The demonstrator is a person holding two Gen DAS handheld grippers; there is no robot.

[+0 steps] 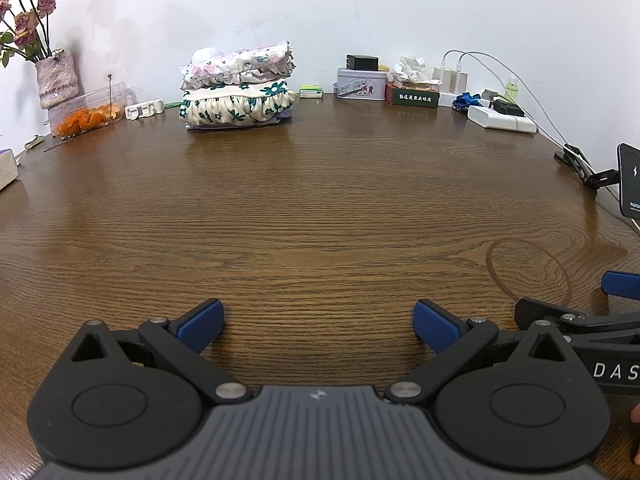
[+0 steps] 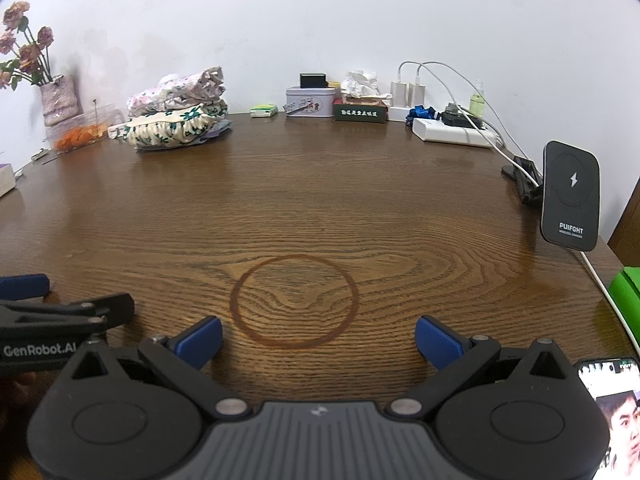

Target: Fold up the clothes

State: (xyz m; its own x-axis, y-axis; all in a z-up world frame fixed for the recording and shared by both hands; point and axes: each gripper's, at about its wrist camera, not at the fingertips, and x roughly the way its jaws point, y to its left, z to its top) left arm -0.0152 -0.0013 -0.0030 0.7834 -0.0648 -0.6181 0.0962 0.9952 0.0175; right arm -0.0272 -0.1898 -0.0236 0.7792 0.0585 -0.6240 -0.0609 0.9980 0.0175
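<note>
A stack of folded floral clothes (image 1: 238,88) lies at the far side of the brown wooden table (image 1: 320,208), by the wall; in the right wrist view the stack (image 2: 178,122) is at the far left. My left gripper (image 1: 318,326) hovers low over the near part of the table, open, with nothing between its blue pads. My right gripper (image 2: 318,340) is open too and empty, just to the right of the left one, over a brown ring stain (image 2: 294,300). Both are far from the clothes.
Along the wall stand a vase of dried flowers (image 1: 56,78), a clear box of orange food (image 1: 88,114), a tin (image 1: 360,82), a tissue box (image 1: 412,92), chargers and a power strip (image 1: 502,120). A wireless charger stand (image 2: 570,196) and a phone (image 2: 612,408) sit at the right.
</note>
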